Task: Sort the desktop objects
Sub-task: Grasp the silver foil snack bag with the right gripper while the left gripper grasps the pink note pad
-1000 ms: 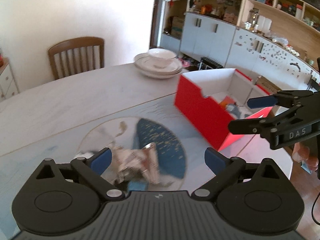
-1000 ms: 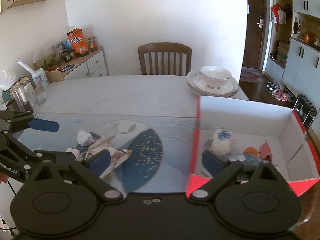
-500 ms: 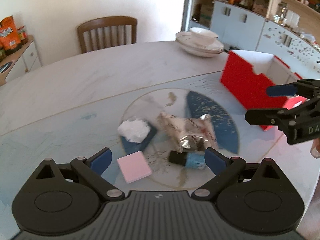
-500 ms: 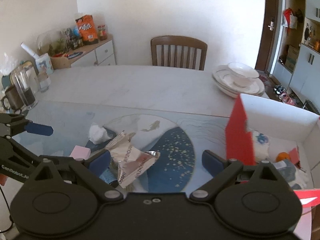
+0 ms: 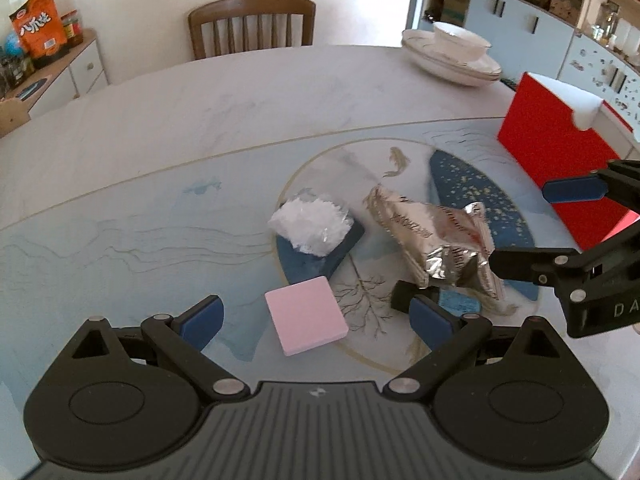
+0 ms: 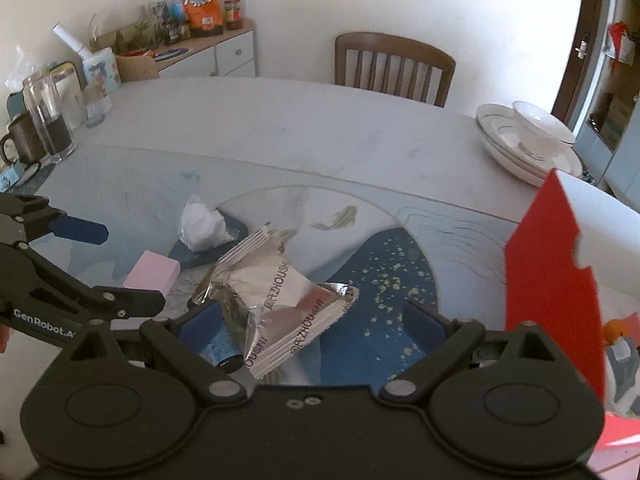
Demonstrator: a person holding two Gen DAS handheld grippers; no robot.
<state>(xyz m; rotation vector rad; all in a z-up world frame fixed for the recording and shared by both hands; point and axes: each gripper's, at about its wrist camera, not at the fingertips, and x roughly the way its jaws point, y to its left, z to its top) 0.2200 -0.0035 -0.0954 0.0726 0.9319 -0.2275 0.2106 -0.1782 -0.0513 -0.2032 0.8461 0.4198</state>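
Note:
A pink block (image 5: 306, 314) lies on the patterned mat between the open jaws of my left gripper (image 5: 316, 320); it also shows in the right wrist view (image 6: 152, 274). A silver snack wrapper (image 5: 436, 246) lies right of it, over a small blue-labelled bottle (image 5: 456, 302). A crumpled clear plastic wad (image 5: 310, 226) sits behind the block. My right gripper (image 6: 316, 328) is open and empty, with the wrapper (image 6: 280, 296) between its jaws. The red box (image 6: 556, 264) stands at the right, with items inside.
Stacked white plates with a bowl (image 5: 452, 58) sit at the table's far right. A wooden chair (image 5: 252, 26) stands behind the table. A glass jar and a mug (image 6: 40, 128) stand at the far left edge. A sideboard (image 6: 188, 52) holds snacks.
Both grippers have swung left, away from the red box, toward the loose items on the mat. The pink block now lies between my left jaws, the wrapper between my right jaws.

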